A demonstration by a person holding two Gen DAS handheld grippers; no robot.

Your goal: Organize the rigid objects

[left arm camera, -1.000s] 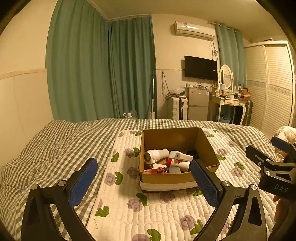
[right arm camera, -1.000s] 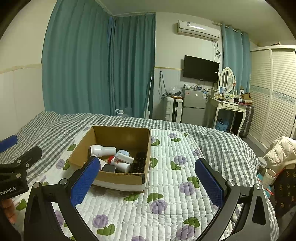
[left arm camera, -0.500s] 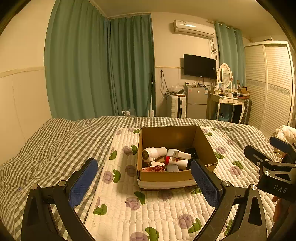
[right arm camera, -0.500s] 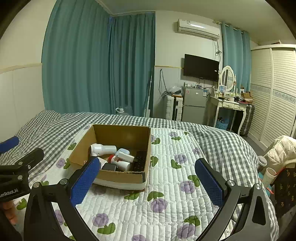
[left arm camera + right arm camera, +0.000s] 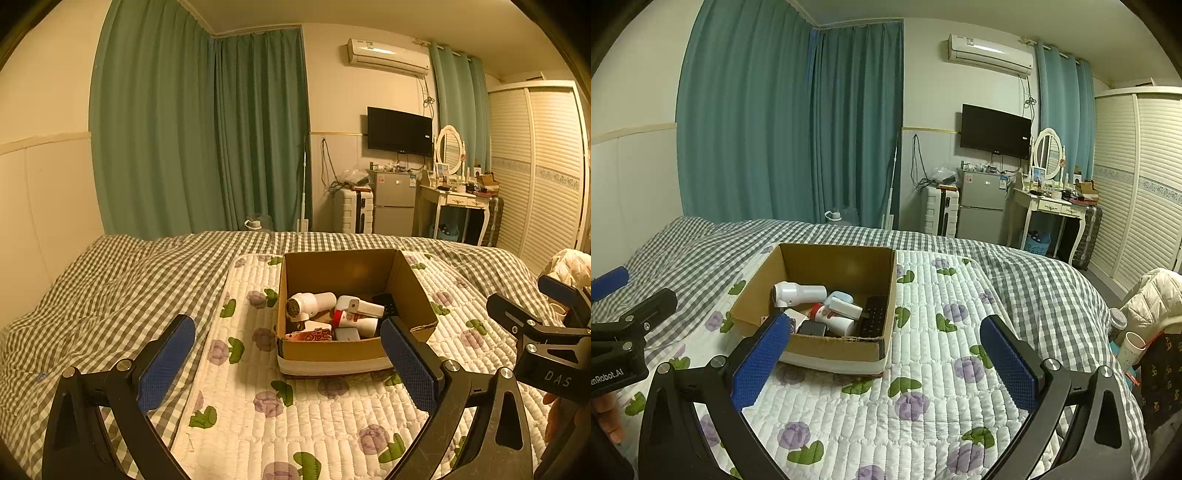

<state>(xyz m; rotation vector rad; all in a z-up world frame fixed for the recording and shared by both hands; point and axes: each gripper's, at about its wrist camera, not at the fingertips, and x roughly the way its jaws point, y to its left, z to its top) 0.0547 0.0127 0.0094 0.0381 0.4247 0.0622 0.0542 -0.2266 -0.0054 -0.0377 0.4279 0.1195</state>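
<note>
An open cardboard box (image 5: 332, 352) sits on a floral quilted mat (image 5: 295, 413) on the bed; it also shows in the right wrist view (image 5: 827, 349). Inside lie a white hair dryer (image 5: 308, 304) (image 5: 798, 293), white bottles (image 5: 360, 306), a black remote (image 5: 873, 319) and small flat items. My left gripper (image 5: 288, 365) is open and empty, held short of the box's near side. My right gripper (image 5: 886, 362) is open and empty, to the right of the box front. Each gripper shows at the edge of the other's view.
A grey checked duvet (image 5: 110, 288) covers the bed around the mat. Beyond the bed stand a suitcase (image 5: 942, 216), a small fridge (image 5: 982, 203) and a dressing table (image 5: 1052, 206). A jacket (image 5: 1152, 299) and cups (image 5: 1128, 345) lie at the bed's right.
Both grippers have tilted slightly, so the box sits a little lower and more central in the views. Both stay open and empty.
</note>
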